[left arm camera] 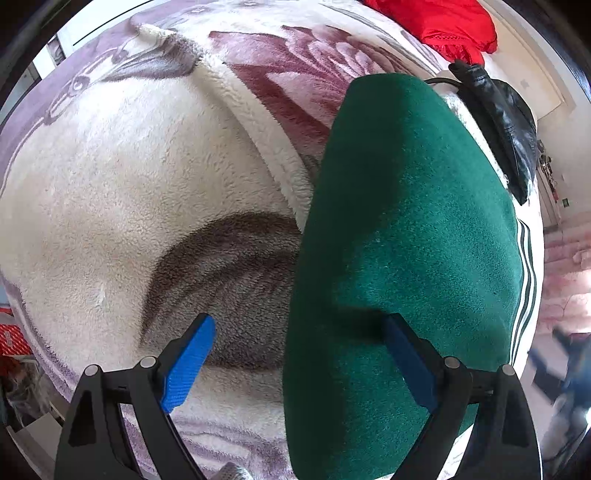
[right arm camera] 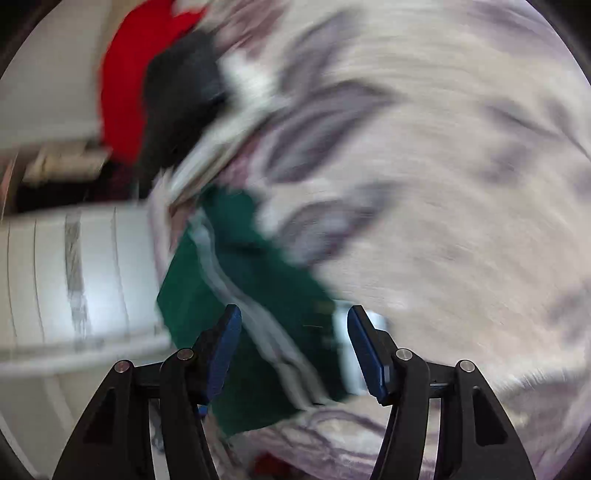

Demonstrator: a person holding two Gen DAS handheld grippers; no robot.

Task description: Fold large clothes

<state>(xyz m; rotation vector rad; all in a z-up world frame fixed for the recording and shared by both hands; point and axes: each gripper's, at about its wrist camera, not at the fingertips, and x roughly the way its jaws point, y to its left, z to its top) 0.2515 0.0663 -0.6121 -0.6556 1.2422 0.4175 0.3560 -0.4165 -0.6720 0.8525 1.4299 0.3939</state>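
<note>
One green garment [left arm camera: 406,240] edge on fleece blanket [left arm camera: 110,192], open blanket leftward.

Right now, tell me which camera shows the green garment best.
The left wrist view: the green garment is sharp and fills its right half on the fleece blanket. The right wrist view shows it motion-blurred, white stripes visible.

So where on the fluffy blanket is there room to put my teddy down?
The widest bare patch is the cream part of the blanket, left of the green garment and ahead of the open left claw. It is crowded at the far right, where the red cloth and a black bag sit past the green garment.
</note>
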